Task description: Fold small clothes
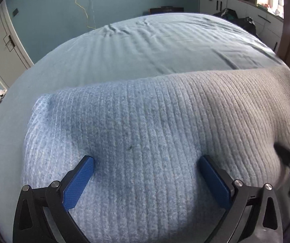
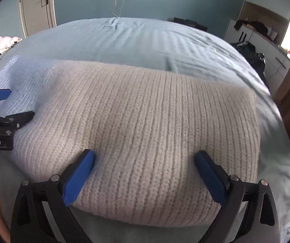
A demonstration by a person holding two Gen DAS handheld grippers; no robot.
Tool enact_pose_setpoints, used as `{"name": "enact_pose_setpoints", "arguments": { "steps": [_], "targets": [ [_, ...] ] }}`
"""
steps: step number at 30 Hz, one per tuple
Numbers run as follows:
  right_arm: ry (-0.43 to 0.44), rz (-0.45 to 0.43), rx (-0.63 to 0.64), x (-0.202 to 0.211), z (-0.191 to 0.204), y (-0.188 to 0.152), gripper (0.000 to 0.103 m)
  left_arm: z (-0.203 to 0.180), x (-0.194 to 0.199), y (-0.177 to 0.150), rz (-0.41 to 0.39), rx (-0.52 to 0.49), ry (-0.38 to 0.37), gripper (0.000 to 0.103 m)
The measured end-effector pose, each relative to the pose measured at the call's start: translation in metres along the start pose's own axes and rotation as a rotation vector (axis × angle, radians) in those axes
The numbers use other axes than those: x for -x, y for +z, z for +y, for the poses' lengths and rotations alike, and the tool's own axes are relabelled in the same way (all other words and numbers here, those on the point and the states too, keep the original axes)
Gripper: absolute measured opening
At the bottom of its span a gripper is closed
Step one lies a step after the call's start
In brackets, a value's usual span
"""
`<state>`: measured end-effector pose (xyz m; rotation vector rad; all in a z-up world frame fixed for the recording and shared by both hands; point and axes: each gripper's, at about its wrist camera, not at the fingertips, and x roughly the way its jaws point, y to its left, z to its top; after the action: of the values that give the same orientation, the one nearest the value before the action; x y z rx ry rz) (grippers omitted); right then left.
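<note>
The knitted garment (image 1: 155, 125) lies flat on the bed (image 1: 145, 46), its long axis running side to side, blue half to the left, grey half (image 2: 145, 117) to the right. The left hand-held gripper (image 1: 147, 162) sits over the blue end and the right hand-held gripper (image 2: 145, 158) over the grey end, each spread wide with fabric under the tips, clamping nothing. Each hand is nearest its own half, so I'd guess the next fold brings one end across the other
</note>
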<state>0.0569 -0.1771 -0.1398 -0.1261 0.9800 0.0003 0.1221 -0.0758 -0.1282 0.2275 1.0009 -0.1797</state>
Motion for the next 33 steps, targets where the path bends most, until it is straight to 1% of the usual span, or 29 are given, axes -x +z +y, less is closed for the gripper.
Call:
{"name": "enact_pose_setpoints", "arguments": {
  "steps": [1,2,3,4,5,6,7,8,9,11,12,13,14,15,16,18,19,21,22,23,24,25,26,27,28,29,31,33],
  "targets": [
    [0.01,0.018,-0.016,0.004,-0.001,0.004,0.097,0.0,0.004,0.001,0.003,0.005,0.001,0.103],
    [0.013,0.017,-0.027,0.013,-0.004,0.008,0.096,0.002,0.009,0.005,0.006,0.014,-0.004,0.103],
    [0.039,-0.019,-0.057,0.026,-0.01,0.012,0.096,0.006,0.015,0.008,-0.004,0.02,-0.022,0.103],
    [0.047,-0.07,-0.09,0.036,-0.014,0.016,0.096,0.012,0.02,0.01,-0.017,0.026,-0.026,0.103],
    [0.032,-0.131,-0.141,0.049,-0.027,0.02,0.097,0.023,0.023,0.016,-0.045,0.05,-0.004,0.103],
    [0.014,-0.148,-0.176,0.048,-0.038,0.023,0.097,0.034,0.024,0.02,-0.068,0.08,0.023,0.103],
    [0.007,-0.142,-0.217,0.048,-0.048,0.025,0.097,0.044,0.019,0.029,-0.079,0.118,0.045,0.103],
    [0.019,-0.115,-0.26,0.042,-0.059,0.028,0.097,0.062,0.016,0.034,-0.068,0.165,0.044,0.103],
    [0.039,-0.078,-0.308,0.033,-0.07,0.028,0.097,0.077,0.009,0.039,-0.043,0.199,0.023,0.103],
    [0.036,0.001,-0.349,0.01,-0.081,0.023,0.097,0.097,-0.02,0.051,0.023,0.225,-0.025,0.103],
    [-0.021,0.051,-0.304,-0.003,-0.077,0.017,0.097,0.099,-0.031,0.053,0.037,0.218,-0.043,0.103],
    [-0.078,0.07,-0.243,-0.01,-0.069,0.012,0.101,0.101,-0.039,0.054,0.039,0.213,-0.047,0.103],
    [-0.083,0.056,-0.213,-0.014,-0.066,0.007,0.102,0.1,-0.043,0.056,0.039,0.206,-0.031,0.103],
    [-0.076,0.042,-0.237,-0.014,-0.068,0.005,0.102,0.095,-0.045,0.059,0.052,0.203,-0.006,0.103],
    [-0.088,0.051,-0.25,-0.012,-0.069,0.006,0.102,0.09,-0.041,0.059,0.065,0.207,0.014,0.103],
    [-0.079,0.075,-0.276,-0.004,-0.071,0.017,0.102,0.084,-0.031,0.067,0.121,0.233,0.067,0.103],
    [-0.065,0.053,-0.303,0.001,-0.075,0.018,0.102,0.079,-0.024,0.072,0.12,0.235,0.078,0.102],
    [-0.027,-0.009,-0.362,0.006,-0.086,0.017,0.102,0.068,-0.011,0.085,0.037,0.212,0.025,0.102],
    [-0.02,-0.022,-0.374,0.007,-0.088,0.017,0.102,0.057,-0.006,0.094,-0.007,0.184,0.012,0.103],
    [-0.027,-0.023,-0.378,0.003,-0.088,0.019,0.102,0.051,-0.008,0.098,-0.015,0.161,0.022,0.103],
    [-0.035,-0.011,-0.38,-0.002,-0.088,0.02,0.102,0.039,-0.019,0.103,0.012,0.127,0.048,0.103],
    [-0.036,0.006,-0.382,-0.008,-0.089,0.022,0.102,0.034,-0.03,0.103,0.057,0.111,0.062,0.103],
    [-0.034,0.018,-0.388,-0.01,-0.091,0.021,0.102,0.029,-0.051,0.101,0.137,0.103,0.078,0.103],
    [-0.035,0.018,-0.401,-0.012,-0.094,0.023,0.102,0.026,-0.062,0.1,0.146,0.111,0.085,0.103],
    [-0.031,0.009,-0.419,-0.009,-0.097,0.023,0.102,0.024,-0.063,0.098,0.105,0.115,0.096,0.103],
    [-0.018,-0.001,-0.439,-0.006,-0.102,0.022,0.102,0.021,-0.063,0.098,0.098,0.106,0.113,0.103],
    [0.015,-0.017,-0.495,0.003,-0.109,0.022,0.102,0.017,-0.057,0.098,0.109,0.095,0.135,0.103],
    [0.051,-0.022,-0.555,0.008,-0.12,0.022,0.102,0.018,-0.049,0.102,0.138,0.115,0.115,0.103]
  ]
}}
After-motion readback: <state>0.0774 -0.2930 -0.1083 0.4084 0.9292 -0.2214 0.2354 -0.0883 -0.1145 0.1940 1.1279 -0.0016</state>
